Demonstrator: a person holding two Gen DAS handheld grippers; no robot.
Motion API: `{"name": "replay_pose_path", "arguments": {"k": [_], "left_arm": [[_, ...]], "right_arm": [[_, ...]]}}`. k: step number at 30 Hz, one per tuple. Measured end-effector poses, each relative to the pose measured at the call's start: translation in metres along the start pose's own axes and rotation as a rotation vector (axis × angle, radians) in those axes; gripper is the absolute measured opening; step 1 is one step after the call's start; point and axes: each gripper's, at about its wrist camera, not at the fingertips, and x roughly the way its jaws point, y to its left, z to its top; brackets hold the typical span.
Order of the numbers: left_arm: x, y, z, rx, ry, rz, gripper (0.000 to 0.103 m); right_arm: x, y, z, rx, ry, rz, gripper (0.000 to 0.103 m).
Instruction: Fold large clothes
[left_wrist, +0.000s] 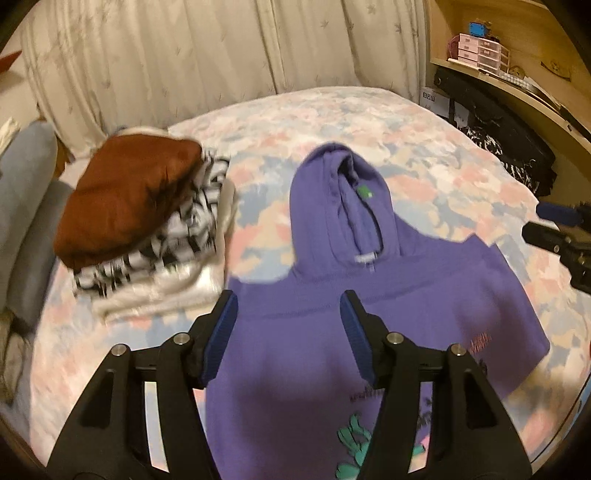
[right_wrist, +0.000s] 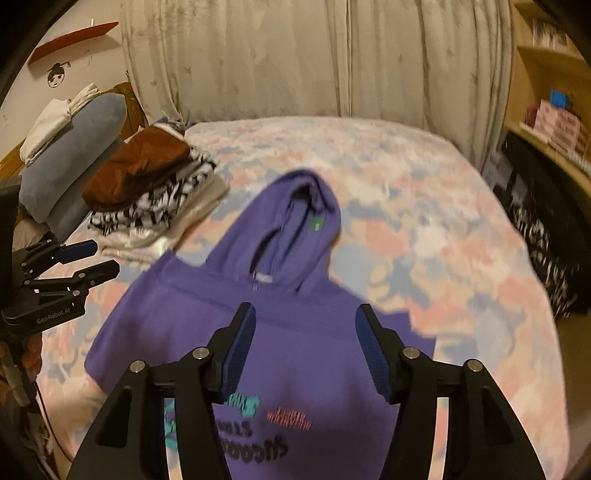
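hoodie (left_wrist: 314, 332) flat on bed (left_wrist: 424, 147), front up, sleeves tucked in, hood toward curtain; left claw (left_wrist: 288, 332) and right claw (right_wrist: 306, 343) both wide, empty, above chest; folded stack (left_wrist: 140, 229) beside, likely its destination

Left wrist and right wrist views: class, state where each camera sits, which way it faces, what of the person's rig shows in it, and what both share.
Left wrist view: sits on the left gripper, looking forward and down over the purple hoodie on the bed; its own jaws stand open, and the right gripper shows at the right edge.
Right wrist view: sits on the right gripper, facing the same way; its own jaws stand open, with the left gripper at the left edge.
Shared: hoodie, stack of folded clothes, curtain.
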Motion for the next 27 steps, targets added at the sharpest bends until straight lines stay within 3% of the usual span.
{"name": "replay_pose_path", "arguments": {"k": [6,14,21,27], "left_arm": [[0.048,0.004,0.060,0.000,0.017,-0.019,0.059],[0.180,0.016,0.113,-0.090,0.130,-0.027,0.059],[0.289,0.012,0.117,-0.098,0.219,-0.055,0.059],[0.353,0.008,0.115,-0.097,0.262,-0.097,0.059]], "right_arm": [[0.026,-0.019,0.071,0.015,-0.021,0.035,0.059],[0.141,-0.065,0.138,0.097,0.052,0.074,0.059],[0.270,-0.095,0.153,0.170,0.163,0.091,0.059],[0.349,-0.110,0.143,0.213,0.212,0.082,0.059]]}}
